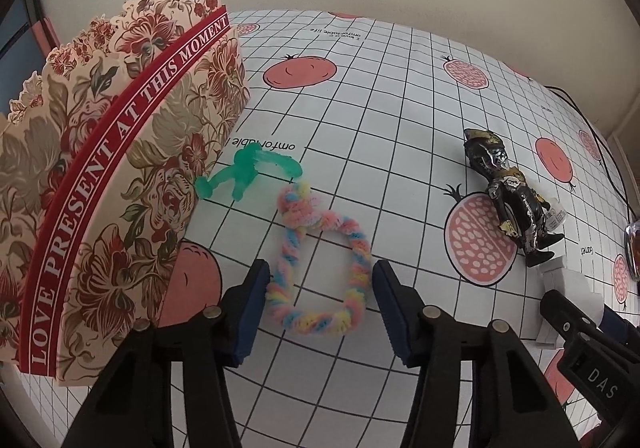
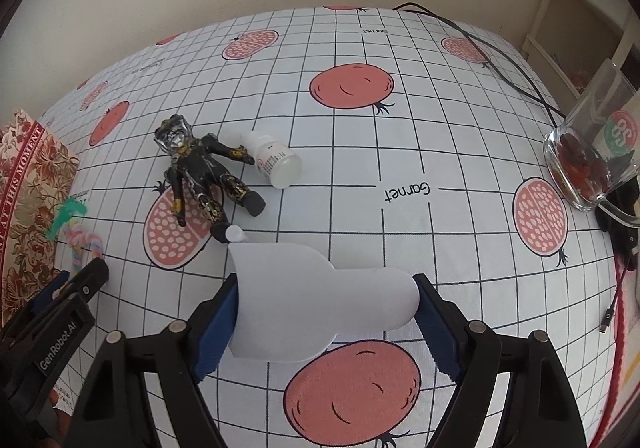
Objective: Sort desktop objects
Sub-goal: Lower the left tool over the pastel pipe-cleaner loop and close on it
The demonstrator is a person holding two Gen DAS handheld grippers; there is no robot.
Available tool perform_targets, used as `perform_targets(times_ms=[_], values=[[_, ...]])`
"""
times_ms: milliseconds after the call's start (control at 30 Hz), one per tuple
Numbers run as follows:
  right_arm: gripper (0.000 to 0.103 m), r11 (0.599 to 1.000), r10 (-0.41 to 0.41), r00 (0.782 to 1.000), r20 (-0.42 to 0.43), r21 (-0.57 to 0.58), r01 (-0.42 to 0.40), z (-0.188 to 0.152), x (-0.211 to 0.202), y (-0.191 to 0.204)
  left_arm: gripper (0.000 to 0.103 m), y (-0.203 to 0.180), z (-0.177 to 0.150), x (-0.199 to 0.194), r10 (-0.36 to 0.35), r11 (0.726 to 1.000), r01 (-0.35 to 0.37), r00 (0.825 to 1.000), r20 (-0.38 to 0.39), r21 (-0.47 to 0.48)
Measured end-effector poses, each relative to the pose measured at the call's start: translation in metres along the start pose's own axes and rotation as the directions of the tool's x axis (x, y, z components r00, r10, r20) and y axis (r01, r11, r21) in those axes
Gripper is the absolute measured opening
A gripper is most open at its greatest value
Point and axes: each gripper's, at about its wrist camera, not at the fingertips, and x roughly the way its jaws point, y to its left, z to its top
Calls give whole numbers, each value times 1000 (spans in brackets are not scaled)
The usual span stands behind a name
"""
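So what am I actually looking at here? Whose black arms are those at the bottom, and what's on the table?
There is no robot. A person holds a hand-held claw in each hand, and each claw has a wide-angle camera that looks along its two fingers, so the black arms with blue pads belong to the claw itself.

The left camera shows the left claw set around a fluffy pastel ring. The pads are right beside it, but I can't tell whether they press on it. A green plastic toy lies by a flowered paper box.

The right camera shows the right claw with its pads against both ends of a white object, so it seems to be gripped. Beyond it on the checked tablecloth lie a black figure and a small white bottle. A glass mug stands at the right.
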Motion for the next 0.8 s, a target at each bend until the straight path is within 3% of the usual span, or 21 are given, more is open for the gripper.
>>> perform_targets(times_ms=[367, 567, 800], values=[[84, 998, 27, 1000, 4, 63, -27, 5, -1, -12, 53, -1, 1, 0, -10, 1000, 10, 1000, 5, 28], [84, 987, 57, 998, 2, 151, -57, 9, -2, -26, 43, -6, -1, -3, -14, 999, 14, 1000, 2, 43], [84, 985, 49, 999, 2, 166, -49, 8, -5, -29, 40, -6, 1, -2, -26, 998, 26, 1000, -7, 52]])
